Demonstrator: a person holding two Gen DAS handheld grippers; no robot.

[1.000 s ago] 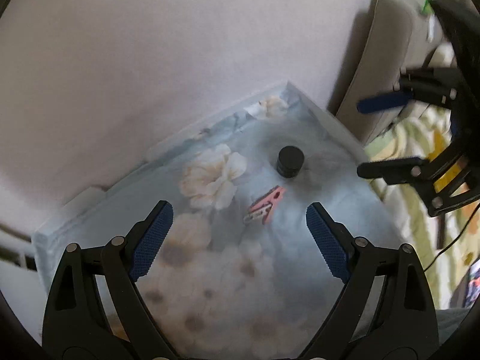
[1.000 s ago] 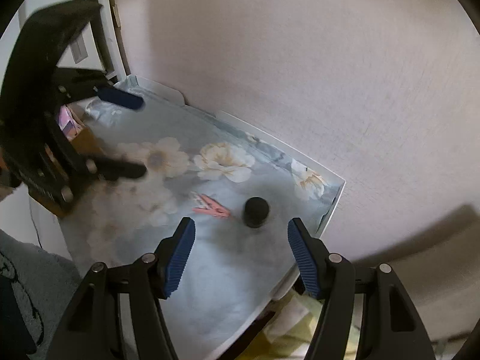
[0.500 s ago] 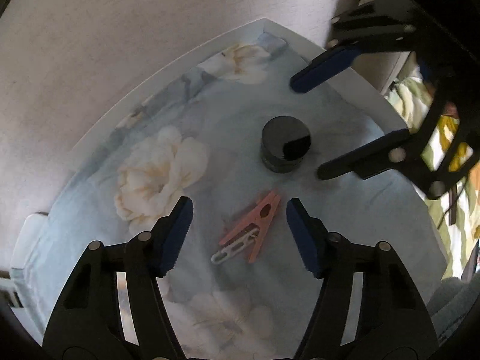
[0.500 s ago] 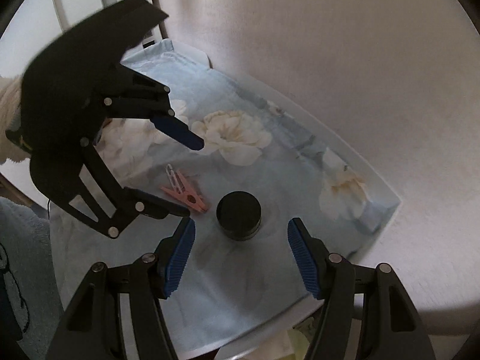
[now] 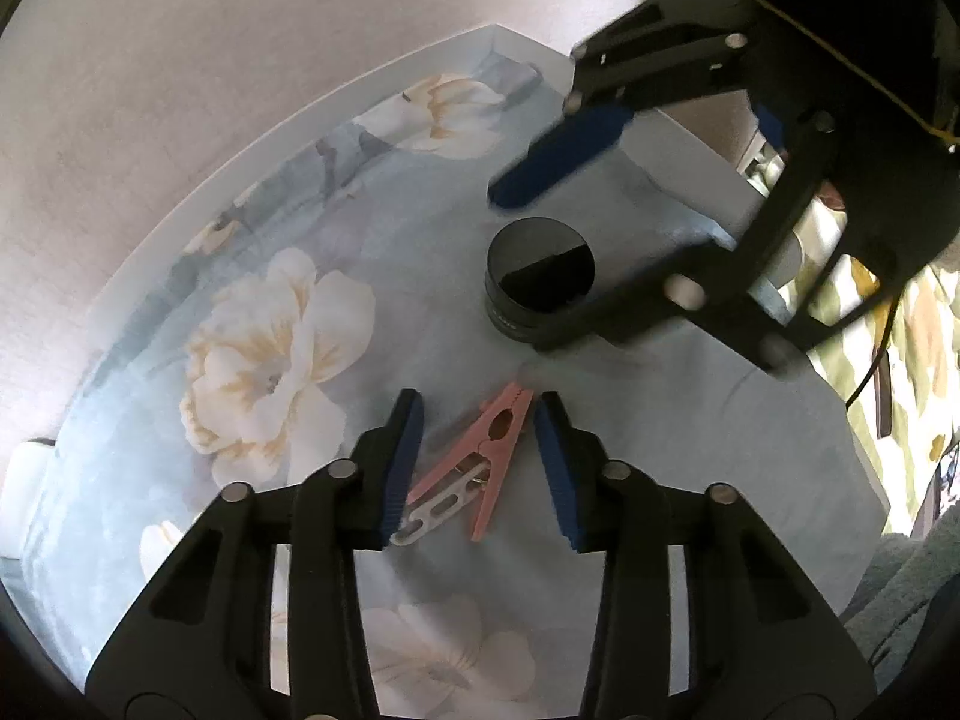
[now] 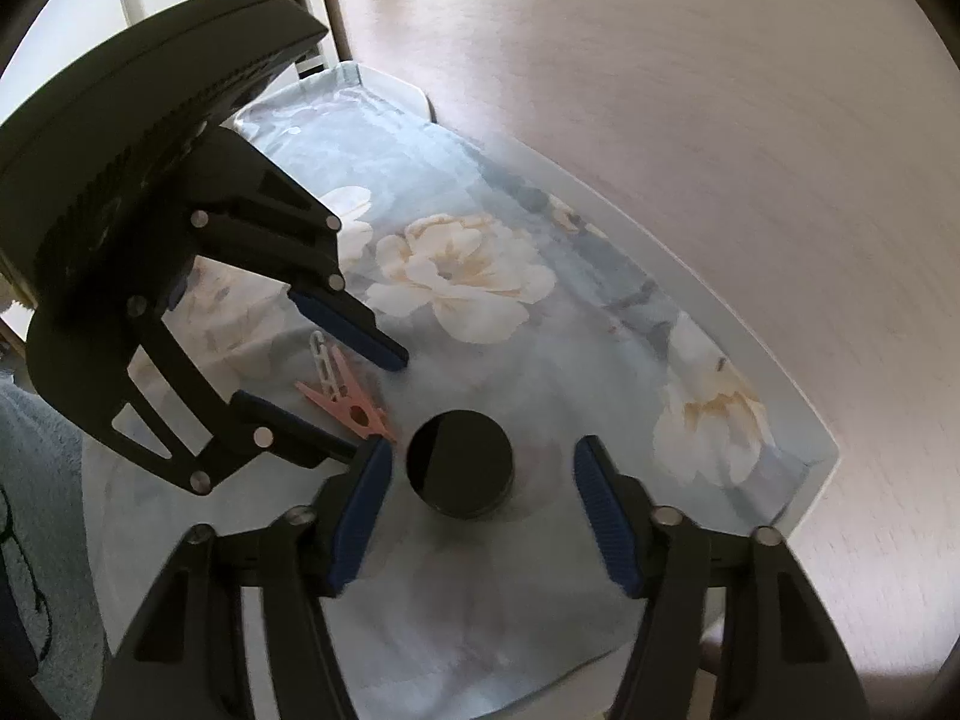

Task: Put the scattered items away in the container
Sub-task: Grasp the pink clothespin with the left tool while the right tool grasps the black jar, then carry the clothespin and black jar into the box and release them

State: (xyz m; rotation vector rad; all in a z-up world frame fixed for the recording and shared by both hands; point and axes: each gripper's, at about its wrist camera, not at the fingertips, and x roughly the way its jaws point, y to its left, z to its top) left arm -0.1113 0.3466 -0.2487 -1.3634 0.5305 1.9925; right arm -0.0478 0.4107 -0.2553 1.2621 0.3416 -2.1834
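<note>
A pink clothespin [image 5: 489, 456] with a white clip end lies on the floral blue cloth, also in the right wrist view [image 6: 348, 396]. My left gripper [image 5: 478, 408] is open, its blue pads on either side of the clothespin, close to it. A small black round jar [image 5: 539, 276] stands just beyond; it also shows in the right wrist view [image 6: 461, 462]. My right gripper [image 6: 480, 456] is open, its pads on either side of the jar, apart from it.
The cloth covers a white table [image 5: 300, 114] set against a pale wall [image 6: 690, 90]. A patterned fabric [image 5: 864, 300] lies past the table's right edge. A grey towel [image 6: 36, 510] lies at the left.
Both grippers moved down and closer to the table. The left jaws narrowed around the clothespin. The right gripper came around the black jar.
</note>
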